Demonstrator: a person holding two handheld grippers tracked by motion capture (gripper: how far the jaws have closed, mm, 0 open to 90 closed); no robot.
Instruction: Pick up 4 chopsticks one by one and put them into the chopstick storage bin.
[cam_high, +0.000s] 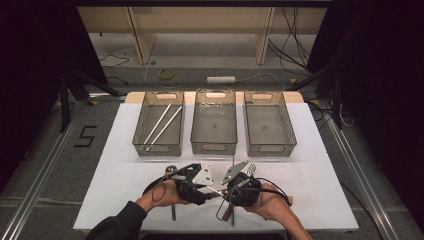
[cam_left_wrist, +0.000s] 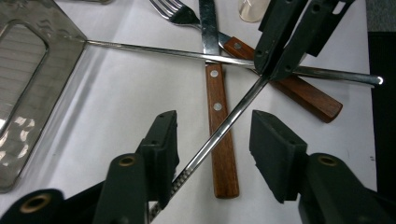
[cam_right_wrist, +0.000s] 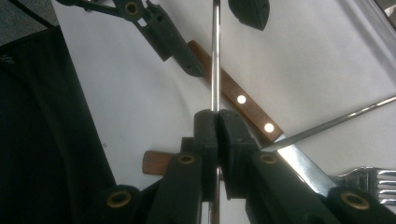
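Right gripper view has the right gripper (cam_right_wrist: 217, 119) clamped on a steel chopstick (cam_right_wrist: 215, 56) above the table (cam_right_wrist: 140, 93). Left gripper (cam_left_wrist: 212, 140) straddles its far end, pads not yet touching. Handover seems underway; next, the left must finish closing, perhaps for the bin (cam_high: 159, 145) holding 2 chopsticks.

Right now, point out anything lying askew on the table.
The cutlery is a crossed heap: a metal rod lies over the wooden-handled knife and fork. A second rod, clamped in the right gripper, slants across them.
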